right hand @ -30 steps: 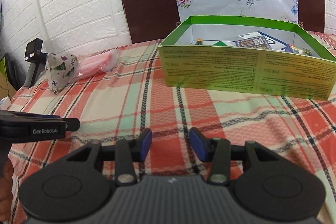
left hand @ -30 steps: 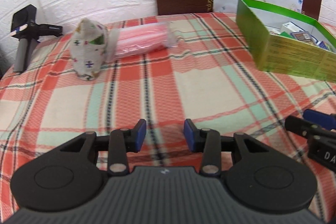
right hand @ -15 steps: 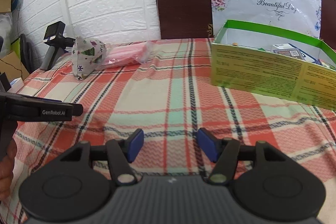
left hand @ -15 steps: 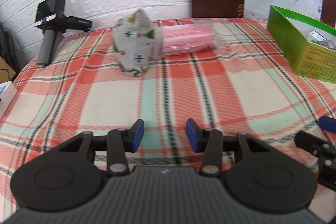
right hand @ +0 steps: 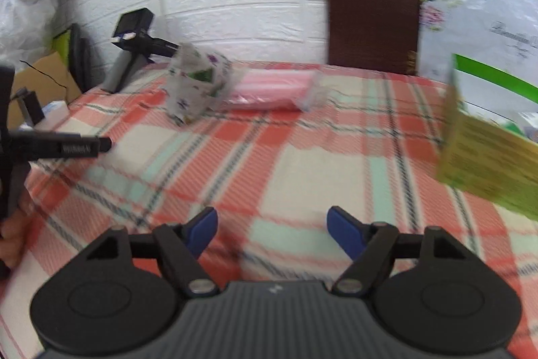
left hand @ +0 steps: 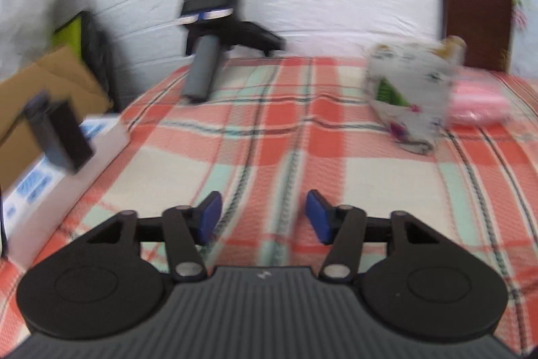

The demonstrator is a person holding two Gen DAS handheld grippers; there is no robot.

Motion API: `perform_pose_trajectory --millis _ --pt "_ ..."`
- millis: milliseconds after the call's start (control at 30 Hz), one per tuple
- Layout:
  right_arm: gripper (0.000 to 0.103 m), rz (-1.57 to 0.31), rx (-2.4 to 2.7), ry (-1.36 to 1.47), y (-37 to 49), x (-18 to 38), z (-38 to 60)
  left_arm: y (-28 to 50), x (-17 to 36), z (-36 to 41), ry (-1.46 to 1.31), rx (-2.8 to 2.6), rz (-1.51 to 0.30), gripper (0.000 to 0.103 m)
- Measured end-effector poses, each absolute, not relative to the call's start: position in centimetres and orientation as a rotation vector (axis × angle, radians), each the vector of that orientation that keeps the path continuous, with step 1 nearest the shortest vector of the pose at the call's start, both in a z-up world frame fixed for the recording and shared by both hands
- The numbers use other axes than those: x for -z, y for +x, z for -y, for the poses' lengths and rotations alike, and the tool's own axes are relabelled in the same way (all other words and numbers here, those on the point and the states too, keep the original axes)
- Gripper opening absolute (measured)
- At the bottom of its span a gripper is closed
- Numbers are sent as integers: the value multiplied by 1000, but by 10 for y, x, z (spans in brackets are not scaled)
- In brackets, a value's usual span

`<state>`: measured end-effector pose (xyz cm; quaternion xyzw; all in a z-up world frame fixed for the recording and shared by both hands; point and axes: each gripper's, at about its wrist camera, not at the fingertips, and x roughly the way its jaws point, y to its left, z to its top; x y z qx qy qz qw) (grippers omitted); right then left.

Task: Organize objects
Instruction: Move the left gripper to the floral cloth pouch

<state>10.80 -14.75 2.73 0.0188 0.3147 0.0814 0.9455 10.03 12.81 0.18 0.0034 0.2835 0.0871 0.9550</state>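
Observation:
A patterned white pouch (left hand: 412,96) stands on the plaid tablecloth (left hand: 269,157), with a pink plastic-wrapped pack (left hand: 477,105) just behind it. Both show in the right wrist view too: the pouch (right hand: 198,86) and the pink pack (right hand: 272,90). A green open box (right hand: 487,153) sits at the right. My left gripper (left hand: 264,216) hovers over the cloth, jaws opening, nothing between them. My right gripper (right hand: 272,232) is wider apart, jaws also opening and empty. The left gripper's body (right hand: 60,147) shows at the left edge of the right wrist view, held by a hand (right hand: 13,238).
A black and grey handheld device (left hand: 212,56) leans at the table's far left corner. Cardboard boxes (left hand: 43,96) and a white carton (left hand: 40,177) stand beside the table's left edge. A dark chair back (right hand: 373,5) and white brick wall lie behind.
Both views have swung left: the pouch and pink pack shifted right and the green box left the left wrist view. Both grippers' jaws have spread wider.

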Motion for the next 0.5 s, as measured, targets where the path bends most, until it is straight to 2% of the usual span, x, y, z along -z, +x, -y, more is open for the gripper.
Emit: perform_pose_trajectory --millis 100,300,367,400,433,500 --pt "73 -561 -201 50 139 -47 128 99 -1 -146 -122 -167 -573 60" --pt "73 -518 -263 80 211 -68 92 102 1 -146 -155 -165 -566 60" --pt "61 -540 -248 55 231 -65 82 102 3 -150 -175 -162 -567 60" --pt "34 -558 -241 39 239 -62 79 102 3 -150 -182 -161 -567 60" --pt "16 -578 -240 33 244 -58 78 102 3 -152 -188 -159 -566 60" --pt "14 -575 -272 47 240 -58 81 102 3 -153 -196 -156 -566 60"
